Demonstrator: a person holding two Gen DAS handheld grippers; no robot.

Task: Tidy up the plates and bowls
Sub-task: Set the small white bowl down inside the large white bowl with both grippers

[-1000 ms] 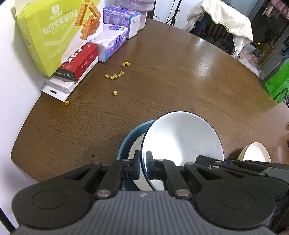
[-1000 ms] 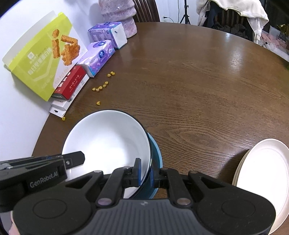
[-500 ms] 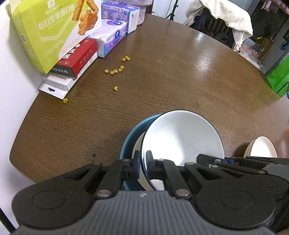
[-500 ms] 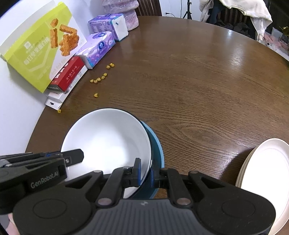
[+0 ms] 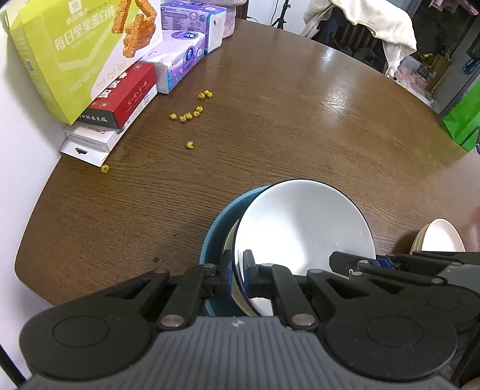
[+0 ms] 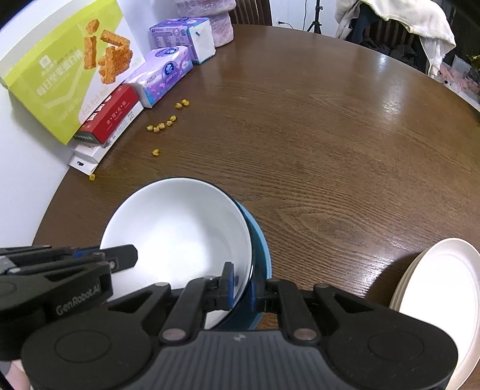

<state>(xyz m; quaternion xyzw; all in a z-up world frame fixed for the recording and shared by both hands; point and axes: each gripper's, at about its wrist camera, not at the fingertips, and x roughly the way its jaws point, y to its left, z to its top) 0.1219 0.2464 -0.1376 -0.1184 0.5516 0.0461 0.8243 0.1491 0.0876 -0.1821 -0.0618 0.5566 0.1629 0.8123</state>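
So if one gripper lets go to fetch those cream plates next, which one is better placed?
Probably the right gripper: the cream plates lie right beside it, while the left gripper holds the white bowl's far rim.

Round brown wood-grain table (image 5: 300, 126); at its far-left edge by the white wall, a tilted lime-green snack box (image 5: 75, 51) leans over a red box (image 5: 123, 96) stacked on flat white boxes (image 5: 87, 144); purple tissue packs (image 5: 180, 60) just beside them; small yellow crumbs (image 5: 189, 115) scattered on the wood near the boxes; chair draped with pale cloth (image 6: 396, 21) behind the table; green bag (image 5: 465, 117) off the right edge.
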